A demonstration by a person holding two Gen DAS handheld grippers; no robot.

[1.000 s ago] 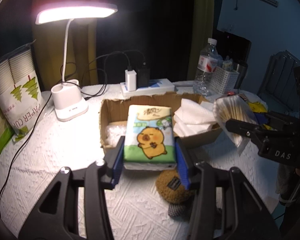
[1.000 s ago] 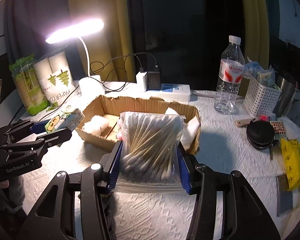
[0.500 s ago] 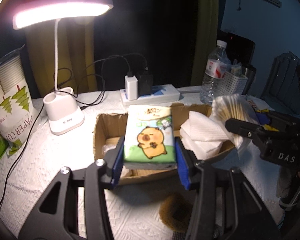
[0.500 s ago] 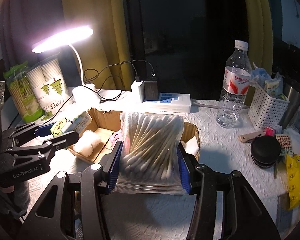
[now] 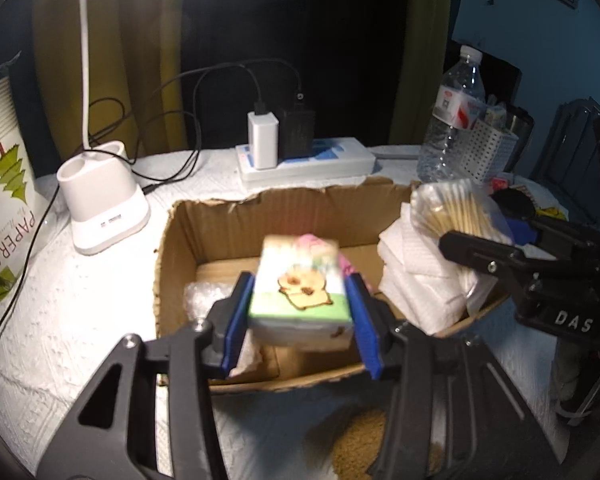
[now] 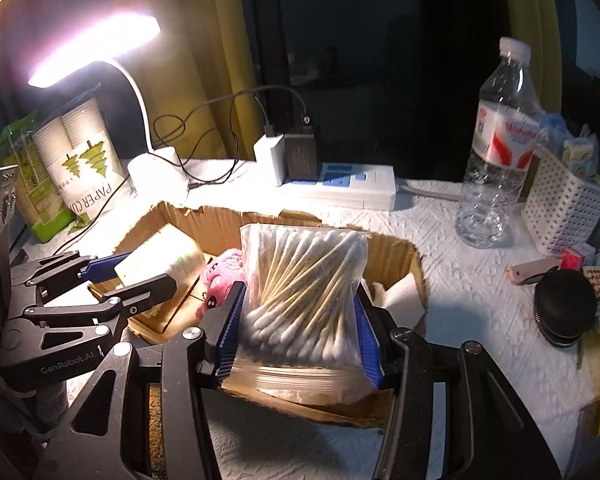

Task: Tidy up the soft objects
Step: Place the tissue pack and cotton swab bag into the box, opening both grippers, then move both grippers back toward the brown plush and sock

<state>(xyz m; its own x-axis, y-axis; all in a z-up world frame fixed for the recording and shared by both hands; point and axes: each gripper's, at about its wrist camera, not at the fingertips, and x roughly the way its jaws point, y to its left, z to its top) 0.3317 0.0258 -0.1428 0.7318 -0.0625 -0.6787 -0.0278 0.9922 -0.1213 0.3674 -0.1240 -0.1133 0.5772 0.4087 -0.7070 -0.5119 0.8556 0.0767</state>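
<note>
Over the box point(image 5: 228, 216) on the table point(image 5: 60, 300), I hold two items. Left gripper point(image 5: 300, 312): clamped on the tissue pack point(image 5: 300, 292), blurred, above the box interior. Right gripper point(image 6: 300, 320): clamped on the swab bag point(image 6: 304, 280), above the box's right end. Inside the box: napkins point(image 5: 416, 280), pink plush point(image 6: 224, 272).

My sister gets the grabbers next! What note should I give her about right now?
Left gripper: shut on the tissue pack, held over the cardboard box.
Right gripper: shut on the cotton swab bag, also over the box.
Already inside: folded napkins, a pink plush.
Left to do: lower both, let go. A brown fuzzy thing sits outside the box.
</note>
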